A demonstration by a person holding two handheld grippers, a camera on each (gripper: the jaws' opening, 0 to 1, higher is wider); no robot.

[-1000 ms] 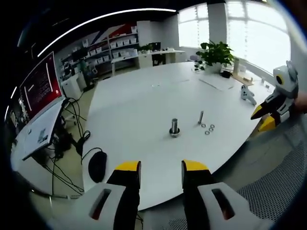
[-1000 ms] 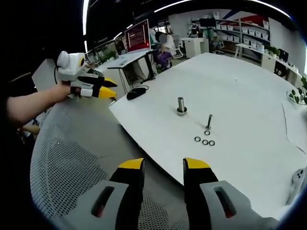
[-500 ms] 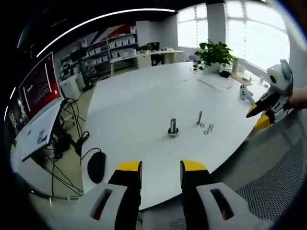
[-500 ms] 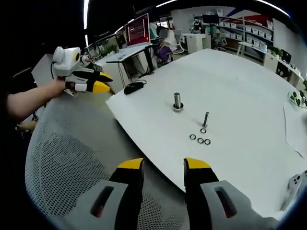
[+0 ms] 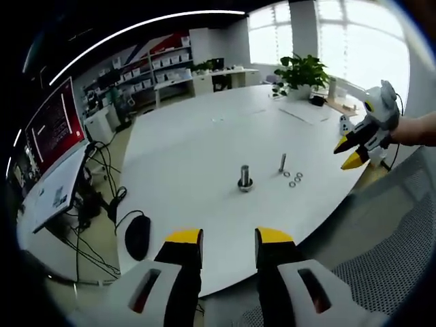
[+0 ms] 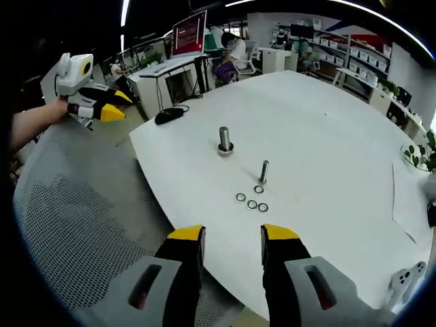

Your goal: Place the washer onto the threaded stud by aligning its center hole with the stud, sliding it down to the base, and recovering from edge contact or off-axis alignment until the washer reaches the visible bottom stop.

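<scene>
Steel washers, small flat rings, lie beside the thin threaded stud on the white table. I have swung my right gripper closer over them, jaws released, nothing grasped; left gripper likewise empty.

- The right gripper hangs over the white counter's near edge, its yellow-tipped fingers apart and empty.
- Ahead stand a thick threaded stud and a thinner bolt.
- Four washers lie beside the bolt.
- The left gripper is held at far left.
</scene>
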